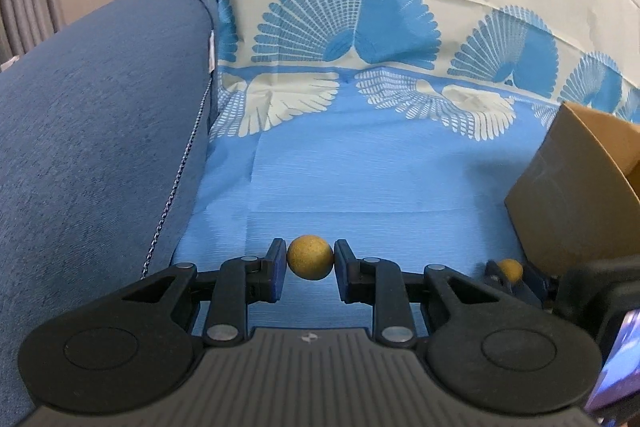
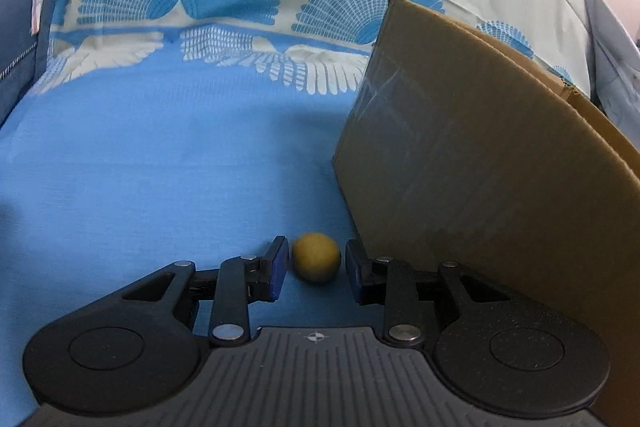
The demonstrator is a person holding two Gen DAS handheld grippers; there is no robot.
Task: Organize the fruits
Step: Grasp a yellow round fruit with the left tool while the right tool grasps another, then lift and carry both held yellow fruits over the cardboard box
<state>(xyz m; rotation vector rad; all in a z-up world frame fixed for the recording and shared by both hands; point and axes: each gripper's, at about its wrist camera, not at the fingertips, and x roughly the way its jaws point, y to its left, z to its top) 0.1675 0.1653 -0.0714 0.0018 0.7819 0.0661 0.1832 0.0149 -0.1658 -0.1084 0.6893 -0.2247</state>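
My left gripper [image 1: 310, 259] is shut on a small round yellow fruit [image 1: 310, 258], with both pads touching its sides, just above the blue cloth. My right gripper [image 2: 316, 259] is open around a second yellow fruit [image 2: 316, 257] that lies on the cloth, with small gaps on both sides of it. The right gripper and its fruit [image 1: 511, 270] also show at the right of the left wrist view. A brown cardboard box [image 2: 480, 155] stands right beside the right gripper and shows in the left wrist view [image 1: 568, 195].
A blue and cream cloth with fan patterns [image 1: 360, 167] covers the seat and backrest. A blue sofa armrest [image 1: 92, 131] rises on the left. The box wall is very close to my right finger [image 2: 360, 275].
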